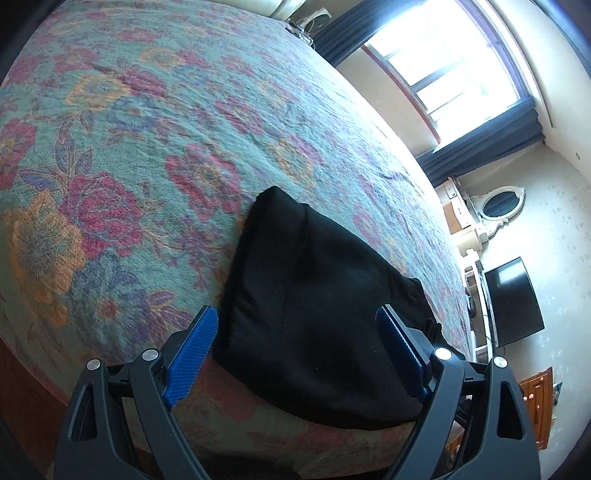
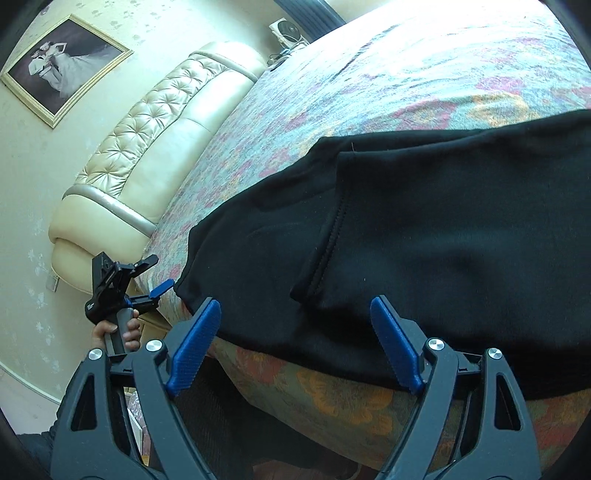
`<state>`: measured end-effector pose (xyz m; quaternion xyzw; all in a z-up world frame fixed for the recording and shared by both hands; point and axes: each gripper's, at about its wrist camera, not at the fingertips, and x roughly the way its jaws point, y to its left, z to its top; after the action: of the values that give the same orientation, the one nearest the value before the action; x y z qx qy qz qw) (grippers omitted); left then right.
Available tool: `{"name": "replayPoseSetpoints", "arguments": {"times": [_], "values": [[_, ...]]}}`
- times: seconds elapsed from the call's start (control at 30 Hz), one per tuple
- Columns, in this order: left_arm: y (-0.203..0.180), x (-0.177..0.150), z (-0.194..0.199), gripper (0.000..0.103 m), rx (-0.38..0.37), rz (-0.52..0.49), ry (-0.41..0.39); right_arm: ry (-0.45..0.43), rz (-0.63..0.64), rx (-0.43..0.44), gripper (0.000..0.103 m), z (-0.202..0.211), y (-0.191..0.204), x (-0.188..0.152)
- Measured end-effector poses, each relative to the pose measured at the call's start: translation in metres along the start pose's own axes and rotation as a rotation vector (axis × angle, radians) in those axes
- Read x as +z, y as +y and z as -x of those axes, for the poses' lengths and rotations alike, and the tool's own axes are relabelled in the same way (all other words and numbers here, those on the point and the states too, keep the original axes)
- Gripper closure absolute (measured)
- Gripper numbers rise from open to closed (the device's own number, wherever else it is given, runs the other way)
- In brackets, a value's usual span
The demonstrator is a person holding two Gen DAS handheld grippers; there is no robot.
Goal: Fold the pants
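Observation:
Black pants [image 1: 314,295] lie folded on the floral bedspread [image 1: 129,147], close to the bed's near edge. My left gripper [image 1: 295,314] hovers over their near end, blue pads [image 1: 192,350] wide apart and not touching the cloth. In the right wrist view the pants [image 2: 443,240] spread across the bed with one layer folded over another along a seam. My right gripper [image 2: 295,302] stands open above their near edge, with nothing pressed between its fingers. The left gripper [image 2: 159,273] shows there too, open at the pants' left corner and held by a hand [image 2: 118,332].
A cream tufted headboard [image 2: 155,140] and a framed picture [image 2: 62,66] stand at the left. A bright window with dark curtains [image 1: 480,140], an oval mirror [image 1: 498,203] and a dark screen [image 1: 513,302] line the far wall. A small fan [image 2: 288,31] sits beside the bed.

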<state>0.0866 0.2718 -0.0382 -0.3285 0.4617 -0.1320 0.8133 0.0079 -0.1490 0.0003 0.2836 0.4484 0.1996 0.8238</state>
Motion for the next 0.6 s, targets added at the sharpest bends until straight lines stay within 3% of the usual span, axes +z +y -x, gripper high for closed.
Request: {"name": "replayPoseSetpoints", "arguments": {"times": [0.1,0.2,0.3,0.4,0.53,0.6], "values": [[0.016,0.013,-0.013,0.017,-0.022,0.012,0.093,0.018,-0.009,0.013,0.019,-0.002,0.001,-0.008],[0.018,0.019,-0.027,0.017,-0.041,-0.041,0.151,0.034,-0.031,0.028,0.019,-0.005,-0.002,-0.014],[0.016,0.024,-0.037,0.017,-0.101,-0.054,0.172,0.043,-0.027,0.021,0.019,-0.007,-0.001,-0.018],[0.01,0.025,-0.05,0.017,-0.222,-0.025,0.21,0.048,-0.026,0.024,0.016,-0.008,0.001,-0.02],[0.0,0.028,-0.065,0.017,-0.225,-0.093,0.245,0.054,-0.031,0.025,0.015,-0.009,0.002,-0.019],[0.004,0.032,-0.067,0.017,-0.255,-0.069,0.256,0.051,-0.043,0.034,0.015,-0.008,0.001,-0.02]]}}
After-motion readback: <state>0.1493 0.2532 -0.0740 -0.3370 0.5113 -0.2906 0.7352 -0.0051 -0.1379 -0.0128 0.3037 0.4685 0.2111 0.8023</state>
